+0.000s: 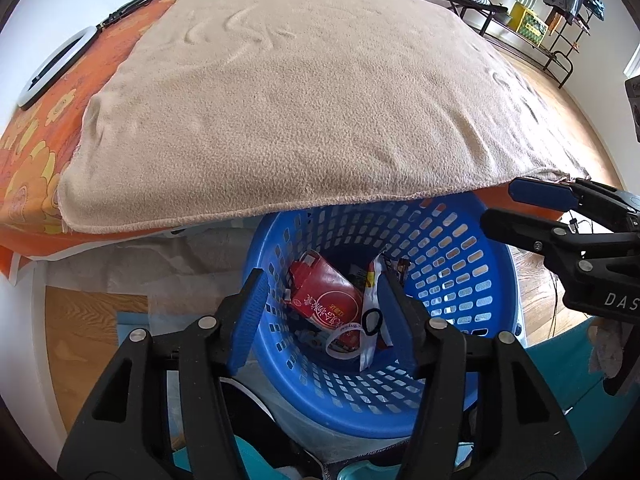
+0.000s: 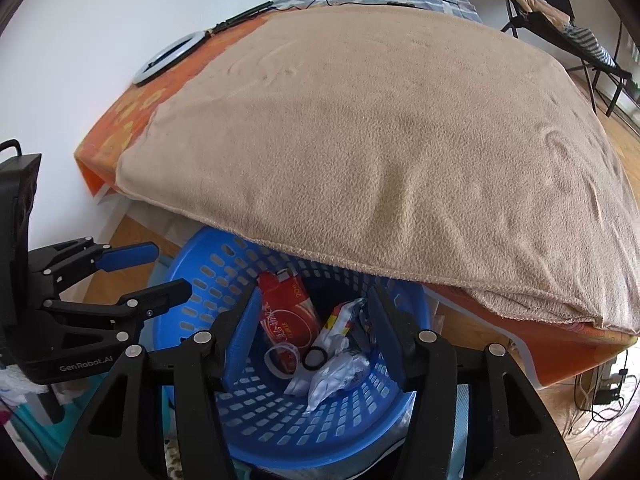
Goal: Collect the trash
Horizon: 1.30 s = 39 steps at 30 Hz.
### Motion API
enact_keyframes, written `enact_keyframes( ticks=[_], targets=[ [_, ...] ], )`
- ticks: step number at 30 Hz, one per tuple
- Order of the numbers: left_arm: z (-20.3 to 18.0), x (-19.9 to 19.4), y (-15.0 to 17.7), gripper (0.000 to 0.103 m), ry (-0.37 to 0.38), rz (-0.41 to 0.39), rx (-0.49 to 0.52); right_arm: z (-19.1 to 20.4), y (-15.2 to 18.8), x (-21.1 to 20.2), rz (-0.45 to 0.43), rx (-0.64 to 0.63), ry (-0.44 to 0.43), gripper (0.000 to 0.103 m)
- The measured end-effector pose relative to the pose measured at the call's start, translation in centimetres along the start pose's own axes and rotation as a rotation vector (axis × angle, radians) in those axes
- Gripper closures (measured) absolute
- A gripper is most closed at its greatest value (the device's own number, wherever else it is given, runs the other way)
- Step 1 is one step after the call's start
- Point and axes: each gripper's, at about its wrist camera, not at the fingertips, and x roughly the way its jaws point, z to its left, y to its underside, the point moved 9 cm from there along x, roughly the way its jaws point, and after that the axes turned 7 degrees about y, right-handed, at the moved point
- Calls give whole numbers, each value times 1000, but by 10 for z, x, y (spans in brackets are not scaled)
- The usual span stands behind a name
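Note:
A blue perforated basket (image 1: 460, 280) (image 2: 192, 248) stands on the floor against the bed's edge. Inside it lie a red carton (image 1: 328, 300) (image 2: 284, 316), a white crumpled wrapper (image 1: 370, 316) (image 2: 340, 372), a black ring (image 1: 374, 322) (image 2: 316, 358) and a clear tape ring (image 1: 340, 346) (image 2: 282, 358). My left gripper (image 1: 320, 312) (image 2: 172, 272) hangs open over the basket's left side. Over its right side my right gripper (image 2: 314, 320) (image 1: 500, 205) hangs open too. Nothing is pressed between either pair of pads.
A beige blanket (image 1: 304, 112) (image 2: 380, 140) covers the bed and overhangs the basket's far rim, above an orange flowered sheet (image 1: 36, 152). A ring light (image 1: 56, 68) lies at the bed's left edge. A chair (image 2: 560, 20), a clothes rack (image 1: 560, 8) and floor cables (image 2: 600, 396) stand to the right.

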Motion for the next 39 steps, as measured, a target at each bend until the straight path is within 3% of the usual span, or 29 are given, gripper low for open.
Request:
enact_keyframes(
  ticks=[8, 18, 20, 24, 27, 30, 34, 39],
  targets=[
    [-1, -24, -21, 45, -20, -75, -4, -5, -16, -18, -59, 17, 26, 42],
    [-12, -72, -70, 44, -3, -219, 0, -13, -44, -50, -146, 44, 40, 38],
    [-16, -83, -82, 37, 6, -253, 6, -15, -52, -58, -172, 42, 50, 38],
    [-22, -106, -107, 34, 13, -329, 12, -24, -68, -75, -223, 46, 76, 33],
    [-25, -120, -123, 19, 31, -366, 11, -32, -80, -87, -267, 58, 87, 27],
    [-27, -132, -137, 18, 31, -400, 17, -42, -92, -95, -295, 76, 89, 26],
    [-31, -143, -154, 7, 32, -443, 30, -51, -107, -102, -324, 96, 82, 26],
    [-34, -149, -175, 5, 35, -467, 41, -59, -124, -107, -356, 113, 69, 24]
  ],
)
